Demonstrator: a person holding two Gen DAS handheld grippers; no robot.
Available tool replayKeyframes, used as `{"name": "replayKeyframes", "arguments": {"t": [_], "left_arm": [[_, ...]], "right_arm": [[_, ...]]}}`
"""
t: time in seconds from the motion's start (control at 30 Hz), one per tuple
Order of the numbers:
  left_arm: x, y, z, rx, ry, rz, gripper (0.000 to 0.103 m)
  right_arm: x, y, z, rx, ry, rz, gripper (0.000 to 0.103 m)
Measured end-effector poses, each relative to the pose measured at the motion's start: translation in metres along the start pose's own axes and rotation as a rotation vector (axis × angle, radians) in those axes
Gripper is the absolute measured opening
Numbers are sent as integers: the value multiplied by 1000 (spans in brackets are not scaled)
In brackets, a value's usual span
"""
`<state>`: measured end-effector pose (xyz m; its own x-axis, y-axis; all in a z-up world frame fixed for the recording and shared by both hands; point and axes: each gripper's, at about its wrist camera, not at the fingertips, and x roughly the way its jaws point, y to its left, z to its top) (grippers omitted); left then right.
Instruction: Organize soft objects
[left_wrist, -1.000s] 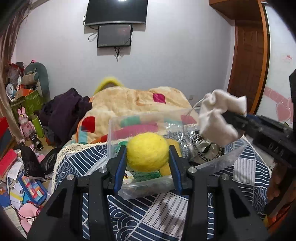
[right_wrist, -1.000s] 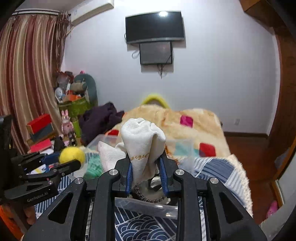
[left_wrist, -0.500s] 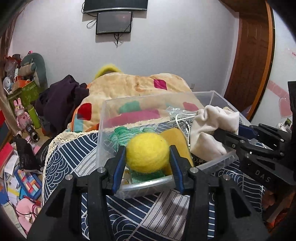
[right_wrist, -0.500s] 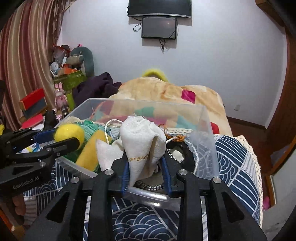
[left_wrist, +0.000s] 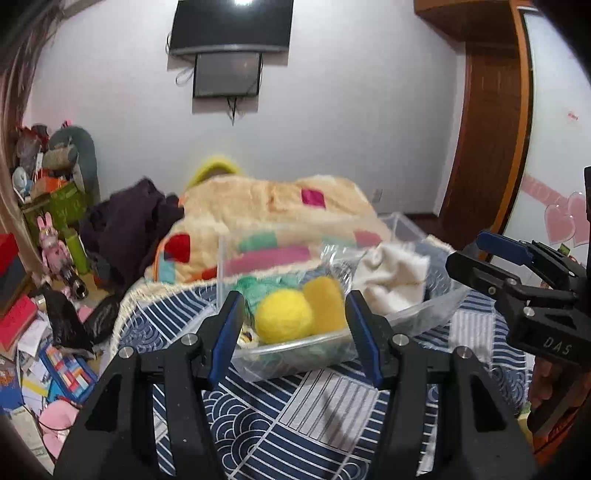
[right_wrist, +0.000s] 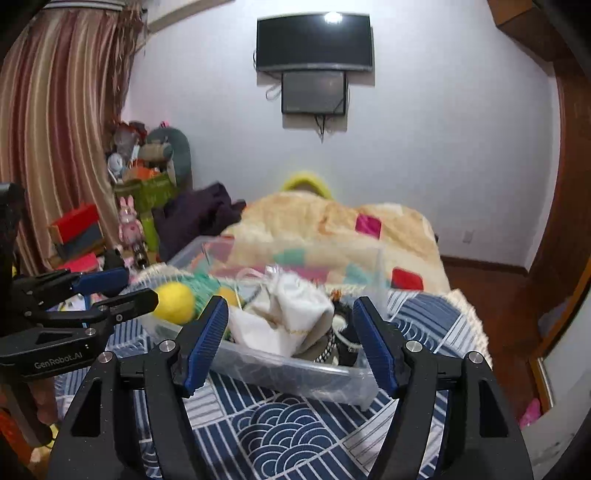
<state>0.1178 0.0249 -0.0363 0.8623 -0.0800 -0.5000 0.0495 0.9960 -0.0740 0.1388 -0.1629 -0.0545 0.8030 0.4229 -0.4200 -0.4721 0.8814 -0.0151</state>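
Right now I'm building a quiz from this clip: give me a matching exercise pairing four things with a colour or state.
Things:
1. ball
2. cloth
3. left gripper
4. bin

Colour or state:
A. clear plastic
B. yellow
C. open
D. white, crumpled

Pairs: 1-B, 2-D, 3-C, 4-A

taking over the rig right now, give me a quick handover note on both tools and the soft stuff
Left tool: open, empty, facing the clear plastic bin.
Right tool: open, empty, at the bin's near edge.
Round yellow felt ball lies in the bin beside a darker yellow felt piece and green yarn.
Crumpled white cloth lies in the bin too.
Done: ball and cloth binned.
Left: pull both tools away, look for remaining soft items.
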Motion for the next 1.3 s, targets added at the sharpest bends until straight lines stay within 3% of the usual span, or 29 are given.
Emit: {"name": "replayKeyframes", "arguments": {"t": [0.3,0.37,0.47,0.57,0.8,1.3], "left_arm": [[-69,-13,17,22,-157,-9,71],[-82,-18,16,30,-174,-18,87],[-102,-23,12,27,-223,-8,100],[-117,-27,7,35,-247,5,101],[-135,-28,-2,37,-274,15,103],[-128,-23,-5,21,-271,15,103]], "right_arm": [[-60,8,22,7,-160,20,81],[-69,10,23,7,-188,16,86],[-82,15,20,-1,-218,9,91],[-88,18,15,3,-227,6,103],[-101,27,5,8,-236,1,103],[-92,32,-3,3,-204,4,103]]}}
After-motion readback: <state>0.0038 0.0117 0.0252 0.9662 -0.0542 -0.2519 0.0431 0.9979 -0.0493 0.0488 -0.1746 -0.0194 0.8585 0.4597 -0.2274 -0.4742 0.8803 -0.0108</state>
